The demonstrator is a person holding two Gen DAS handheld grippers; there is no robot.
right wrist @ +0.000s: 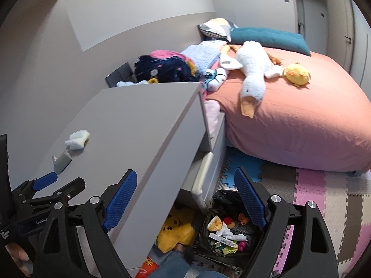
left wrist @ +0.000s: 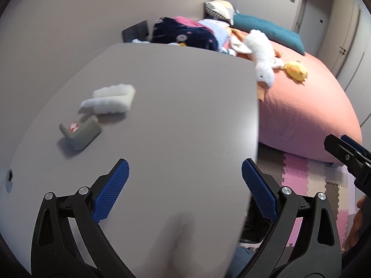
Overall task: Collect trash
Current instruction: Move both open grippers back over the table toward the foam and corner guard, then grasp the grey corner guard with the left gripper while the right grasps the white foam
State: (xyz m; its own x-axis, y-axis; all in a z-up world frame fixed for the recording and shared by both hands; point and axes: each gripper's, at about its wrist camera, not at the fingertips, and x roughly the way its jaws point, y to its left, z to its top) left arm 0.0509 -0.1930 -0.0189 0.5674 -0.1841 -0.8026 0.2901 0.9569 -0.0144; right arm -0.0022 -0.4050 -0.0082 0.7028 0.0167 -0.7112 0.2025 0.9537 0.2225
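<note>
1. While the left claw (left wrist: 185, 185) hung over the near end of the table (left wrist: 185, 115), its jaws stood wide and held nothing; the right claw (right wrist: 185, 199) was likewise wide and empty, poised off the table's right edge above the trash bag (right wrist: 222, 227) on the floor.
2. Ahead and to the left of the left claw lay two pieces of trash on the table: a white tissue wad (left wrist: 111, 99) farther off, and a small gray packet (left wrist: 80, 132) nearer, the two touching or nearly so.
3. By its look, the tissue wad was very light, soft and crushable; a pinch across its bulky middle would likely hold, with no fear of breakage.
4. By its look, the gray packet was light, stiffer and perhaps smooth-skinned, so it might slide; gripping across its short sides seemed safest.
5. The wad's long axis ran roughly left to right across the left claw's view, its thinner tail toward the left.
6. The packet's long axis ran slantwise, from the far left toward the near right; whether it lay fully flat could not be told.
7. The bag sat directly below the right claw, open and already holding scraps.
</note>
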